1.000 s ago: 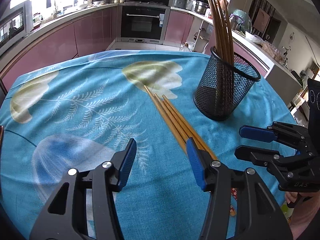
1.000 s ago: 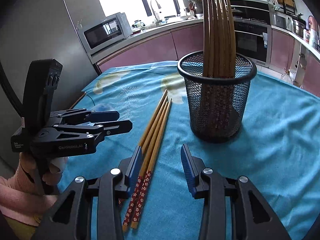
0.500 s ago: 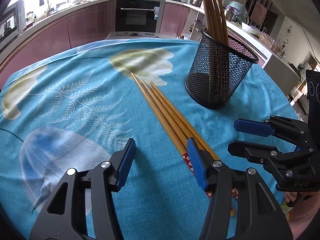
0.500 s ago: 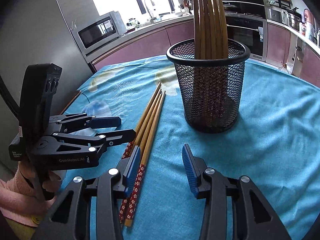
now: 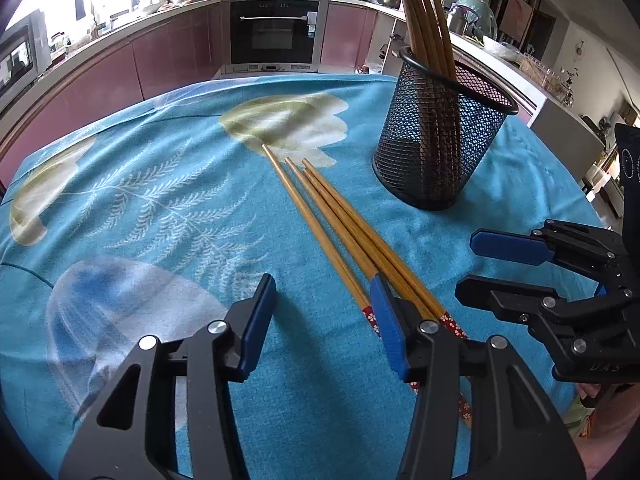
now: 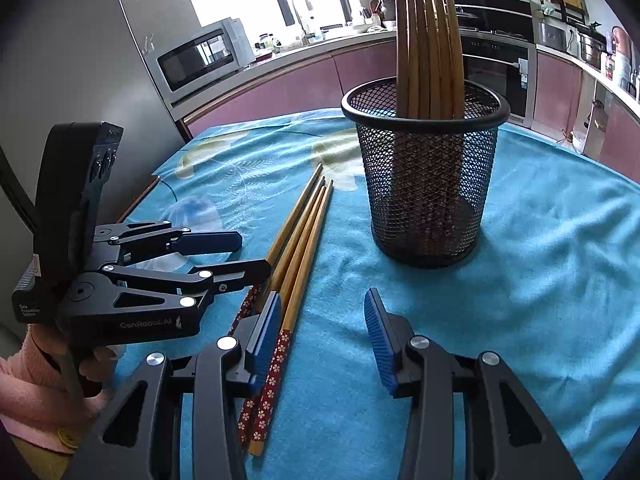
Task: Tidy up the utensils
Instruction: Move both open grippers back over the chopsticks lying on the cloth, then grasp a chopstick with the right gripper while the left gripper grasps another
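Note:
Several wooden chopsticks (image 5: 340, 224) with red flowered ends lie side by side on the blue tablecloth; they also show in the right wrist view (image 6: 300, 236). A black mesh cup (image 5: 436, 140) stands upright beyond them with several chopsticks standing in it, also seen in the right wrist view (image 6: 426, 172). My left gripper (image 5: 324, 300) is open and empty, its right finger over the chopsticks' red ends. My right gripper (image 6: 320, 316) is open and empty, its left finger over the same chopsticks. Each gripper shows in the other's view, the left (image 6: 224, 256) and the right (image 5: 492, 264).
The round table wears a blue cloth (image 5: 160, 200) with leaf and flower prints. Kitchen counters, an oven (image 5: 276, 32) and a microwave (image 6: 196, 60) stand beyond the table. A grey fridge wall is close on the left in the right wrist view.
Both grippers have moved forward along the chopsticks toward the mesh cup, which looks closer now. Both stay open. The chopsticks have not moved.

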Demonstrator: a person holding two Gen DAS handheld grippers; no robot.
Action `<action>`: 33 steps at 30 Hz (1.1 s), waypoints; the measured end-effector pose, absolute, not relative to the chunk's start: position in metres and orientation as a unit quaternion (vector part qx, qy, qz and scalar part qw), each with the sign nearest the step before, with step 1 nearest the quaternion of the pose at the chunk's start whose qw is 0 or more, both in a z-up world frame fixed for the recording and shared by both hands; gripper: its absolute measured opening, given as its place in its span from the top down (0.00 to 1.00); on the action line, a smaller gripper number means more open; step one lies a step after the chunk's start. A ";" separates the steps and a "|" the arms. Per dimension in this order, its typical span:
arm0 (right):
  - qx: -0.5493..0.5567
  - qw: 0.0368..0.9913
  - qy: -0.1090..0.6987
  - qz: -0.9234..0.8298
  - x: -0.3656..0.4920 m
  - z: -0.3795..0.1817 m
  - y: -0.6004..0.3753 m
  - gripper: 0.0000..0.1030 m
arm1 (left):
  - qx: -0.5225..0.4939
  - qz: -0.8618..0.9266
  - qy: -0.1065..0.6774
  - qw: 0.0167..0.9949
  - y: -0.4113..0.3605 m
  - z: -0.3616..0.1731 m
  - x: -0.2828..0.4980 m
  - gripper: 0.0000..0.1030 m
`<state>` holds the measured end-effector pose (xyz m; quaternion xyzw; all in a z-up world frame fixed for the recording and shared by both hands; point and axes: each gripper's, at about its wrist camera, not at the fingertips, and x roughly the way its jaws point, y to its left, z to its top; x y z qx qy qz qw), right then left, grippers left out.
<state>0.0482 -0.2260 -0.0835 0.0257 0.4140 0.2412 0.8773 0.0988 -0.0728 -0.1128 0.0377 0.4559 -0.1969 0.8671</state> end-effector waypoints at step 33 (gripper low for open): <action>-0.056 0.876 0.432 0.206 0.066 -0.093 -0.192 0.76 | 0.007 -0.209 0.469 0.858 -0.058 -0.114 0.092 0.81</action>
